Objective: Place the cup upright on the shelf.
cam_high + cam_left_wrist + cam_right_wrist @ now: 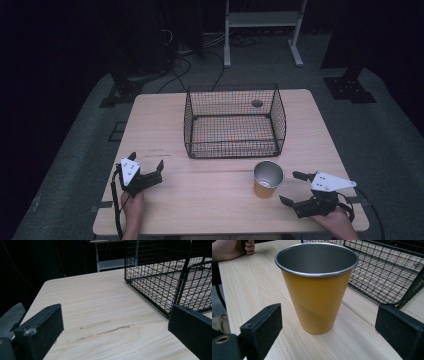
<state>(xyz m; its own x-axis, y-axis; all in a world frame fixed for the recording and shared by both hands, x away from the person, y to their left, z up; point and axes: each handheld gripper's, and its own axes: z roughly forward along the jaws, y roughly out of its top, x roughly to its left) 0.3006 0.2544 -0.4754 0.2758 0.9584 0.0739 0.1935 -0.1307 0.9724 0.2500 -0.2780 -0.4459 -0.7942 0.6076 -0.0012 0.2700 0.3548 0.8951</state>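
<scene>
On the left of the table (165, 210) the left gripper (146, 164) rests low over the wood, held by the left hand (132, 206). Its jaws stand spread, with bare wood and some faint scuff marks (100, 330) between them. They point toward the near left corner of the basket (235, 122), which is well apart from them.

The basket, a black wire one, stands at the middle of the table toward the far side. Nothing appears to lie in it; a small dark round spot (257, 103) shows through the mesh near its far right, and the high view is too dim to tell whether it sits on the table behind or inside.

Just in front of the basket's near right corner stands the cup (267, 179), upright, yellow outside with a bare metal rim and inside. It is empty. It is near the basket but not touching it.

At the right, the right gripper (294, 187), in the right hand (340, 220), faces the cup from just beside it. In the right gripper view the jaws are wide apart, the cup (317, 287) standing ahead between them, touched by neither. Nothing stands between this gripper and the cup.
</scene>
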